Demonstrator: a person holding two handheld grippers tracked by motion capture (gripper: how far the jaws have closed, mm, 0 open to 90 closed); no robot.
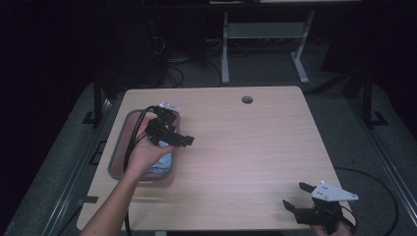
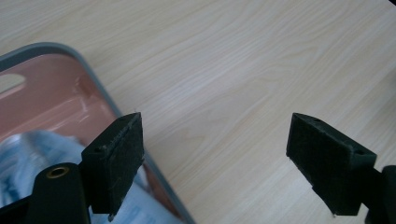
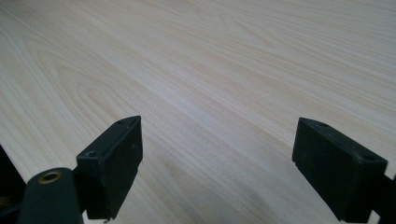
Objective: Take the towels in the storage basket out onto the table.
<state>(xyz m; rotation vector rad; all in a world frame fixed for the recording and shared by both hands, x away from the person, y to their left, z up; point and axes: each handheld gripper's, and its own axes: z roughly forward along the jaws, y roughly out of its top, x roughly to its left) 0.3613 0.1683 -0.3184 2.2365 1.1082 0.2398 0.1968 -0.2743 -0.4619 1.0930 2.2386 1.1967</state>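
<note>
The table (image 2: 243,70) is pale wood-grain laminate, smooth, with a faint sheen. The tray (image 2: 100,93) looks plastic — a glossy pink inside, a matt grey rim. Both grippers' pads (image 2: 122,154) are matt black — finely rough.

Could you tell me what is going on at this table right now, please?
A person holds a two-jaw gripper in each hand over a wooden table. The left gripper hovers open at the right edge of a grey-rimmed, reddish tray on the table's left side, holding nothing. Something pale blue and crinkly, perhaps a plastic packet, lies in the tray. The right gripper waits open near the table's near right corner, over bare wood.
</note>
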